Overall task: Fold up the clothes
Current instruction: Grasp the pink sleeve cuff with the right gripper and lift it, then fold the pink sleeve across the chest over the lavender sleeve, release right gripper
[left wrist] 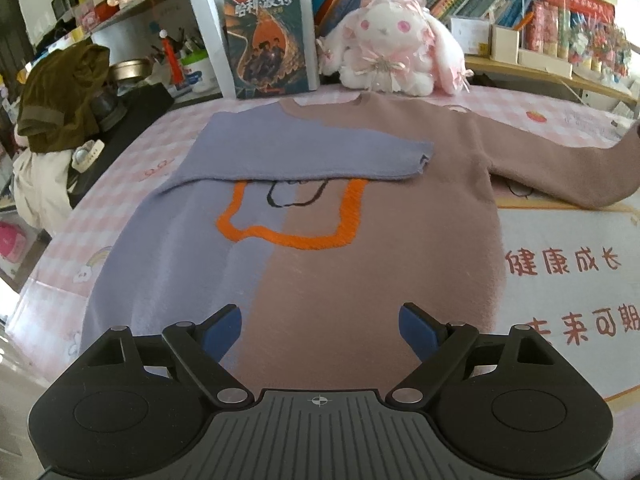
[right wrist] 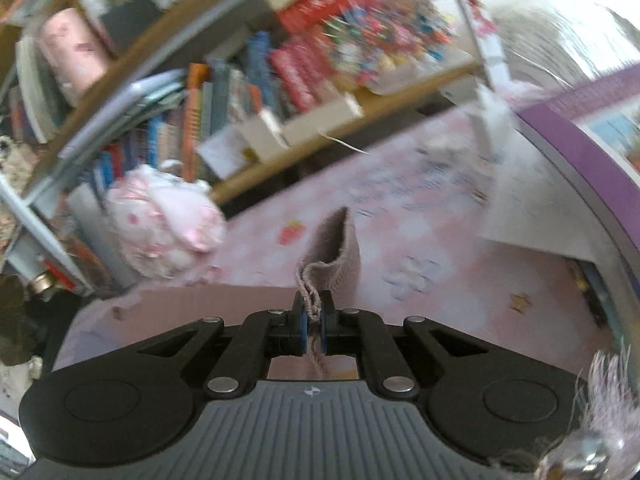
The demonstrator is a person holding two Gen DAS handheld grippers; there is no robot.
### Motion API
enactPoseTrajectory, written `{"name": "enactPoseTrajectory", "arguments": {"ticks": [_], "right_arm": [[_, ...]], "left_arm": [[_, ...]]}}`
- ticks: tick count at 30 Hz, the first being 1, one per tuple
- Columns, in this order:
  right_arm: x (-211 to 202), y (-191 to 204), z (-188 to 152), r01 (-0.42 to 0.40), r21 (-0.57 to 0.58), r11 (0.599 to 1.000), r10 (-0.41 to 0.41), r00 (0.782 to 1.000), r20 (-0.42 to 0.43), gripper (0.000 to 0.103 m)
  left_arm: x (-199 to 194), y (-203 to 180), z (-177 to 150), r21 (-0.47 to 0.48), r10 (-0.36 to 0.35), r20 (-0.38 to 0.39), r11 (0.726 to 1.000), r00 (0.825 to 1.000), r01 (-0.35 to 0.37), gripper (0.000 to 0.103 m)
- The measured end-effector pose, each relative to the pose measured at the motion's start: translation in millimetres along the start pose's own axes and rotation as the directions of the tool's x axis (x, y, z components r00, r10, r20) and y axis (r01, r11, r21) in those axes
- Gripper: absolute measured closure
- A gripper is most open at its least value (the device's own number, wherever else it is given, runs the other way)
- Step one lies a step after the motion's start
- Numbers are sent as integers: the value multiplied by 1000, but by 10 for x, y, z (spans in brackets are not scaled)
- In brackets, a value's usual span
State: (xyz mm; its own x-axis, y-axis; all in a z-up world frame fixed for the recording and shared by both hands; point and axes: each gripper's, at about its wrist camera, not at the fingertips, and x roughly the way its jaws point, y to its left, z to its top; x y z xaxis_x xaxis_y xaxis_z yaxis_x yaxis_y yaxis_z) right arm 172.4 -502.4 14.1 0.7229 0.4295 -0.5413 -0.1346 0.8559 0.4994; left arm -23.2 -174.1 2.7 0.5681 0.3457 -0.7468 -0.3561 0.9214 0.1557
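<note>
Pink checked bedding (left wrist: 120, 216) carries the sweater (left wrist: 360, 240), spread flat, lilac sleeve (left wrist: 280, 152) folded across its chest. Only the left view shows this — left gripper (left wrist: 320, 332) wide apart above the hem, empty. Right gripper (right wrist: 314, 320) pinches the brown cuff (right wrist: 332, 256); beyond, a plush rabbit (left wrist: 392, 52) and bookshelves (right wrist: 248, 92).

Both handheld tools look alike. The left tongs (left wrist: 320, 330) have a grey ribbed plate at the base with a small crosshair mark at its front edge, flanked by two black rounded housings, each with a shallow round disc. Black linkage arms with silver rivet heads reach forward to blue-padded fingers (left wrist: 224, 328). The right tongs (right wrist: 314, 324) match: ribbed grey plate, crosshair, black links, silver rivets, blue pads (right wrist: 303, 330).
</note>
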Motion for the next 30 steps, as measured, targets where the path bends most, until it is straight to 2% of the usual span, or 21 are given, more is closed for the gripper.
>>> {"name": "enactPoseTrajectory", "arguments": {"ticks": [6,10,13,17,24,30], "right_arm": [[-3,603,82,-75,-85,994,78,997,26,98],[57,1099,39,-103,-135,985,108,993,36,98],[111,1478,-62,-106,-165,981,115,992,47,98],[232,2082,-207,-103,-193,976,115,992,50,98],[552,3060,-429,-119,-244,962,141,987,74,98],[1005,3734,-805,-128,-285,950,137,991,12,98]], "left_arm": [[22,336,10,-33,-40,48,999,998,41,15],[62,616,26,14,-89,96,996,991,88,15],[63,884,60,88,-115,140,991,983,104,15],[83,1344,83,106,-162,189,984,968,144,14],[233,2056,46,119,-173,183,981,968,153,14],[299,2479,-6,91,-160,180,985,970,146,14]]}}
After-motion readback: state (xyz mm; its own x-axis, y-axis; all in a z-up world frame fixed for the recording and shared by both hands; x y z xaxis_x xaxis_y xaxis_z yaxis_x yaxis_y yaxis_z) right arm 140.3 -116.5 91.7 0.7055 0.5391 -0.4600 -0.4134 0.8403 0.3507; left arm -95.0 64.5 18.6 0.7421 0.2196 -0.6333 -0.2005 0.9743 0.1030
